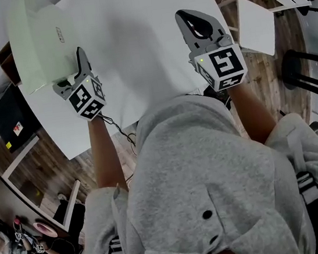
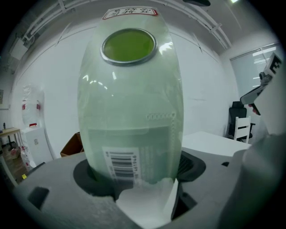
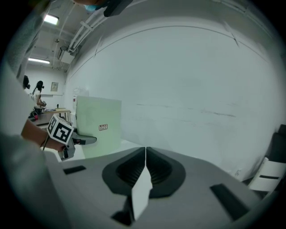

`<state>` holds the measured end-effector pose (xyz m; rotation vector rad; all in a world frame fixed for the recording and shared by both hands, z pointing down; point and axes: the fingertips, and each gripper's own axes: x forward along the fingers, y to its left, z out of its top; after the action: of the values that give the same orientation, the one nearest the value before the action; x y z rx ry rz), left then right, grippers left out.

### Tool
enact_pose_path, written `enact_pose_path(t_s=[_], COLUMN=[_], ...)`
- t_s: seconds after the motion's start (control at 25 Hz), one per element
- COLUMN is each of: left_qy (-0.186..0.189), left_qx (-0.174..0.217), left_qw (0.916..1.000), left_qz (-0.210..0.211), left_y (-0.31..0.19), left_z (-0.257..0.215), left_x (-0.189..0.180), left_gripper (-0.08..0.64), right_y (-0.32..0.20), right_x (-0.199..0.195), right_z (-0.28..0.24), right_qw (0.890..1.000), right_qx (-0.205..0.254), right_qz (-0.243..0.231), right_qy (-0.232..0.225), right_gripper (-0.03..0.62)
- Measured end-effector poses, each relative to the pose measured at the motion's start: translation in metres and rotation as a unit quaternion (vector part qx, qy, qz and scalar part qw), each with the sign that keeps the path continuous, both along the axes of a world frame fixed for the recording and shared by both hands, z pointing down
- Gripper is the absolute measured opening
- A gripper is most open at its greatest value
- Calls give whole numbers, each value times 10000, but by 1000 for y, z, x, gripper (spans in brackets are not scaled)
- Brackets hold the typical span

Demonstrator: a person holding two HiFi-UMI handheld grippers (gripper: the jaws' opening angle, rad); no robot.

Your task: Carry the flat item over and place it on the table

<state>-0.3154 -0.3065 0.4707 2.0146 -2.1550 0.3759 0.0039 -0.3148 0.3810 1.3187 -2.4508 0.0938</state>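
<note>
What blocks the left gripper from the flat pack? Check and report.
Nothing visible. The pack stands upright on the table, right between the left gripper's open jaws. The right gripper is shut, off to the side, clear of it.

Overall: the room is glowing bright and even, with a cool greenish cast lying over all three views.
Source: ceiling strip lights [image 3: 50,19] are shining from overhead.
Table: the white table [image 1: 134,33] is bleaching almost blank, carrying only faint, soft shadows.
Floor: the wooden floor [image 1: 41,163] is sitting noticeably dimmer.
Glare: small highlights are glinting on the pale green flat item [image 2: 134,112], up by its shoulders.
Focus: the nearest foreground in both gripper views is going soft.
Edges: the wide lenses are bowing walls and darkening the corners to black.
</note>
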Motion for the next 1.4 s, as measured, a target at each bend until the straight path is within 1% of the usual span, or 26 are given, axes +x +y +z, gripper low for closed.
enact_pose_path(t_s=[0.08, 0.36, 0.6, 0.84, 1.04, 1.16, 1.28, 1.36, 1.4], left_qy=[21, 309, 262, 232, 182, 292, 417, 411, 355], left_qx=[-44, -156, -209, -168, -70, 69, 228, 331, 378], left_qw=[10000, 9984, 9981, 9975, 9978, 9982, 9986, 9986, 9986], left_qz=[-49, -438, -526, -651, -636, -528, -243, 25, 131], left_y=[3, 18, 34, 64, 90, 105, 120, 129, 133], left_z=[1, 3, 1, -6, -17, -31, -50, -63, -69], left_x=[0, -5, 1, 11, 39, 61, 98, 130, 145], left_gripper=[369, 373, 373, 373, 373, 371, 371, 370, 356], right_y=[5, 17, 31, 46, 58, 69, 77, 82, 84], right_x=[7, 28, 44, 59, 88, 98, 110, 119, 124], right_z=[-2, -12, -16, -20, -22, -23, -25, -27, -28], right_qw=[10000, 9995, 9992, 9987, 9983, 9980, 9975, 9971, 9970], right_qx=[36, 173, 243, 339, 395, 431, 476, 516, 534], right_qz=[27, 111, 120, 81, 89, 85, 120, 135, 140], right_qy=[-48, -221, -296, -368, -422, -444, -515, -542, -552], right_gripper=[28, 28, 28, 28, 28, 28, 28, 28, 28])
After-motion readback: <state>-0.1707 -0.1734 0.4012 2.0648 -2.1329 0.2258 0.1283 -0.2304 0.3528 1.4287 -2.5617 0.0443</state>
